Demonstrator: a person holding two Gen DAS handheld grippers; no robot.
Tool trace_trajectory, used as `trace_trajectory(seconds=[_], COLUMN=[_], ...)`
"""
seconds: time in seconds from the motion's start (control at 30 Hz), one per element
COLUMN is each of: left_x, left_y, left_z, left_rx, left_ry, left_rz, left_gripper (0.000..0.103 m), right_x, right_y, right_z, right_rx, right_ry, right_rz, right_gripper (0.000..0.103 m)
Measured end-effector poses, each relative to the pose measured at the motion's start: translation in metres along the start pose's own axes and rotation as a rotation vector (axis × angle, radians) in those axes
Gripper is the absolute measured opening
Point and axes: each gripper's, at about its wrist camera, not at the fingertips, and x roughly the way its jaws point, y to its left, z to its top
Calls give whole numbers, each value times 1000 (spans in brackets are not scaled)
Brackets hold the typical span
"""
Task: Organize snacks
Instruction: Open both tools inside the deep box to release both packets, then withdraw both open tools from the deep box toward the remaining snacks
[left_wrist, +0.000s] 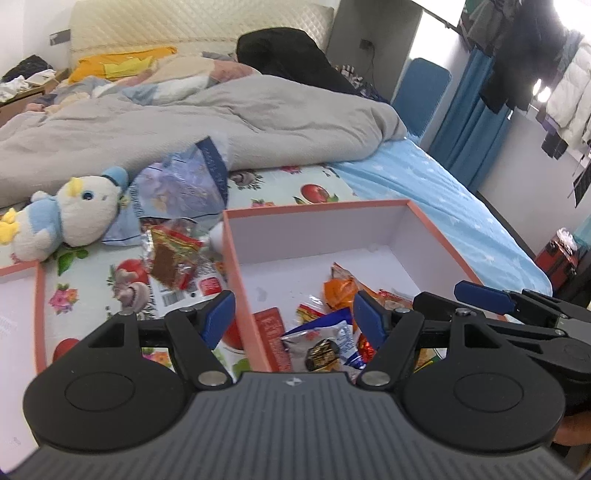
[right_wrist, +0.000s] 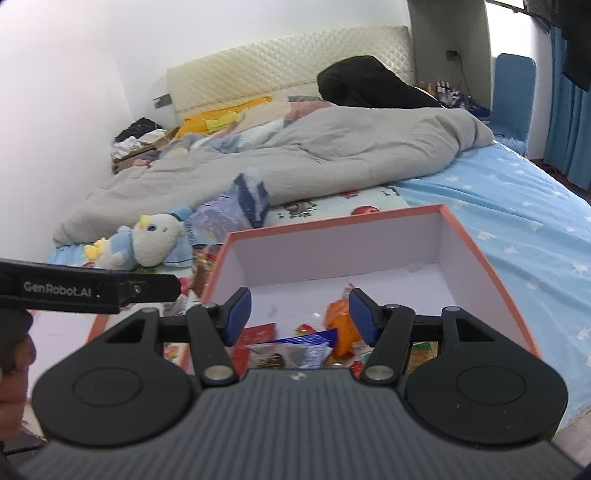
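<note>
Orange-rimmed box (left_wrist: 236, 254) on the bed holds a near pile of snacks (left_wrist: 325, 343). Both the left gripper (left_wrist: 293, 315) and right gripper (right_wrist: 299, 314) hover over it, spread and empty. More packets (left_wrist: 173, 258) lie left; fetching one seems next.

White wall (right_wrist: 55, 110) on left. Cream quilted headboard (right_wrist: 288, 62) against it, bed below with rumpled grey duvet (right_wrist: 314, 158), light blue star-print sheet (right_wrist: 517, 206). Black bundle (right_wrist: 369, 85) by headboard, yellow cloth (right_wrist: 221, 114) near pillows. Blue curtains (left_wrist: 469, 122) on right, blue chair (left_wrist: 421, 92) beside them. Clothes hanging (left_wrist: 535, 66) against bright window glare (left_wrist: 572, 14).
</note>
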Motion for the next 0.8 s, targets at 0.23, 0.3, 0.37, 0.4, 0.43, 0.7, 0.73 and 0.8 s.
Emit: trace_trajectory(seconds=[0.23,0.3,0.37,0.4,0.43,0.7,0.73,0.8], left_x=[-20,-26,-31,-34,-36,-49,-51,-55], left_y=[23,31,36,39,42,63,66,72], left_z=[-12,-15,-18,-19,-21,-35,-37,-39], left_rx=[-36,-51,-61,-64,-66,-97,-102,-110], left_ry=[-10,-16,-21,-23,-25,-28,-29,-32], left_rz=[22,27,32,35,37,43,43,48], left_gripper=[75,75,75,75,75,75,75,75], right_x=[-3,-4,-7,-8,-9,-7,-6,-5], right_y=[27,34,41,44,47,70,73,81], right_z=[-5,-6,-7,-8,-9,-20,-21,-25], right_rx=[-37,-46,-58,-61,-62,-75,-76,-82], right_ry=[2,3,-4,-6,-6,15,20,27], right_rz=[29,38,44,47,50,67,72,82], right_gripper=[61,61,61,61,61,61,61,61])
